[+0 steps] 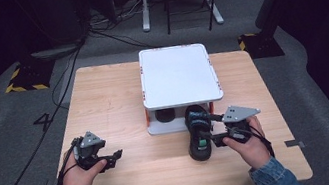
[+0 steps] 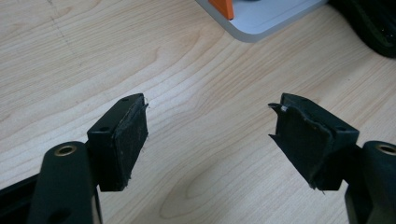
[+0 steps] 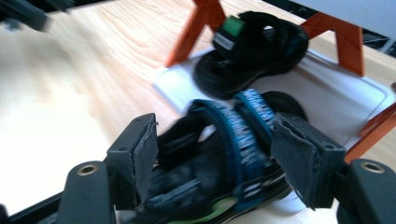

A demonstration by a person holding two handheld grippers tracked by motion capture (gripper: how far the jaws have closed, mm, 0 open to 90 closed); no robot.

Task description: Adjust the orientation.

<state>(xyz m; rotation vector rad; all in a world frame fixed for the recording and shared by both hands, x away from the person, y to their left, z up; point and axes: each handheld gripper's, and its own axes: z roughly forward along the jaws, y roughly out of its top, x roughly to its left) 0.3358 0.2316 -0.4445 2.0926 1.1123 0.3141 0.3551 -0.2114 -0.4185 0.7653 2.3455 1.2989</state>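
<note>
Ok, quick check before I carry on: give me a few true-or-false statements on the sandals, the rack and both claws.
1. The left claw is open over bare table. True.
2. One sandal sits on the rack's lower shelf. True.
3. The rack's white top carries a sandal. False: it is bare.
4. The right claw is clamped on the blue-strapped sandal. False: that sandal lies between open jaws.
5. The rack's legs are blue. False: orange.
</note>
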